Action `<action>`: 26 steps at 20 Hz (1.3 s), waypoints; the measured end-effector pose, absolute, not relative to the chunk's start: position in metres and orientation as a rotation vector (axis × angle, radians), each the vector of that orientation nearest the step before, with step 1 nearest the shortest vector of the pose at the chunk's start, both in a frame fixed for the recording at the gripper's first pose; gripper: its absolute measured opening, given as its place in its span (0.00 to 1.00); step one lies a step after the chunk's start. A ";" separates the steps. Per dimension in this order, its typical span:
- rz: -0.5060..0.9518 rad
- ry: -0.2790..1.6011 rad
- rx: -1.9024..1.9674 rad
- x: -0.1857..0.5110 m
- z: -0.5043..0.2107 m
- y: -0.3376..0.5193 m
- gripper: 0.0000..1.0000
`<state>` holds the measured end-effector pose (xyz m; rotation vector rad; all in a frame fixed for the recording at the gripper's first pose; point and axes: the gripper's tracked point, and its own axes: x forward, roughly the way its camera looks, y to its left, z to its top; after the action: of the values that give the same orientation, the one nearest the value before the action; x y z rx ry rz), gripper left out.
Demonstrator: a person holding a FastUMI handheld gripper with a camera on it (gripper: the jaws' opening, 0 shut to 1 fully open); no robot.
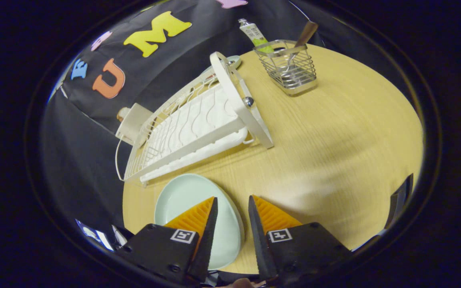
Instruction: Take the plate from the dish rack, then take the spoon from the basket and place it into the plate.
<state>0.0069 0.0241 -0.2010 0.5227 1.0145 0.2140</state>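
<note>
Spread apart and holding nothing, the claw hangs over the plate, which lies flat on the tabletop beside the rack. Well beyond the fingers, the spoon stands in the wire basket.

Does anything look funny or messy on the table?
Nothing is spilled or broken. The pale green plate lies flat on the wooden table, partly between the open gripper fingers, out of the white dish rack. The spoon leans in the wire basket, as spoons do.
</note>
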 end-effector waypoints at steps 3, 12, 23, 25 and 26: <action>0.193 0.872 0.388 0.008 -0.184 -0.005 0.70; -0.100 0.355 0.148 0.061 -0.102 -0.160 1.00; -0.031 0.308 0.319 0.177 -0.135 -0.168 1.00; -0.022 0.303 0.329 0.187 -0.138 -0.163 0.97; -0.017 0.301 0.331 0.191 -0.138 -0.161 0.94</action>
<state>0.1909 -0.1611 -0.1379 0.3311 0.3014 -0.0172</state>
